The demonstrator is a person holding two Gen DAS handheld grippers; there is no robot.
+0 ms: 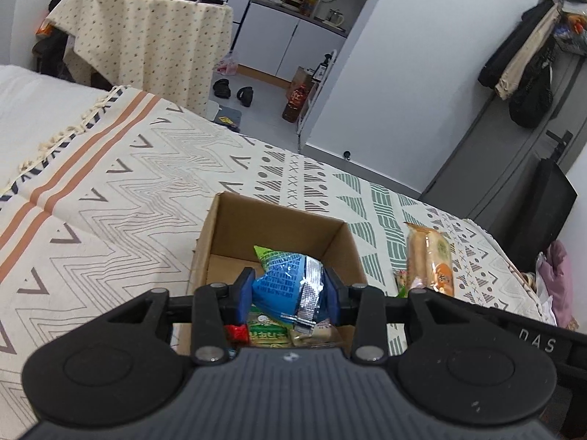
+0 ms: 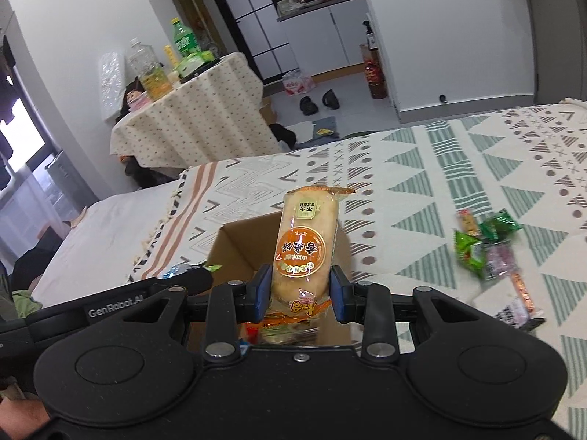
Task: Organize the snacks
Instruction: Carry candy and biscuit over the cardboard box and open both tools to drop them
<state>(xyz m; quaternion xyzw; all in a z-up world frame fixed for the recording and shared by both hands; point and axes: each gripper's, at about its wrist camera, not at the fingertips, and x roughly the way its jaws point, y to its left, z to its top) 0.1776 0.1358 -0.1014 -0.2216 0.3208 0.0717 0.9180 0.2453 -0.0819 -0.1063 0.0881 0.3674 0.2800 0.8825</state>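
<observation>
A bed under a patterned cream blanket [image 1: 154,168] fills the near ground, with a cloth-draped table [image 2: 190,121] beyond, white walls [image 1: 422,73], pale floor [image 2: 352,88], and far kitchen cabinets [image 1: 293,44].

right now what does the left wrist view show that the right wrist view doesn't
Only the left wrist view shows the left gripper shut on a blue and green foil snack packet, and the coats hanging by the grey door.

Only the right wrist view shows the right gripper shut on the orange-labelled rice cracker pack, plus the loose pile of green and pink snack wrappers on the patterned bedspread.

Both show the open cardboard box with snacks inside, the rice cracker pack, and the cloth-covered round table.
</observation>
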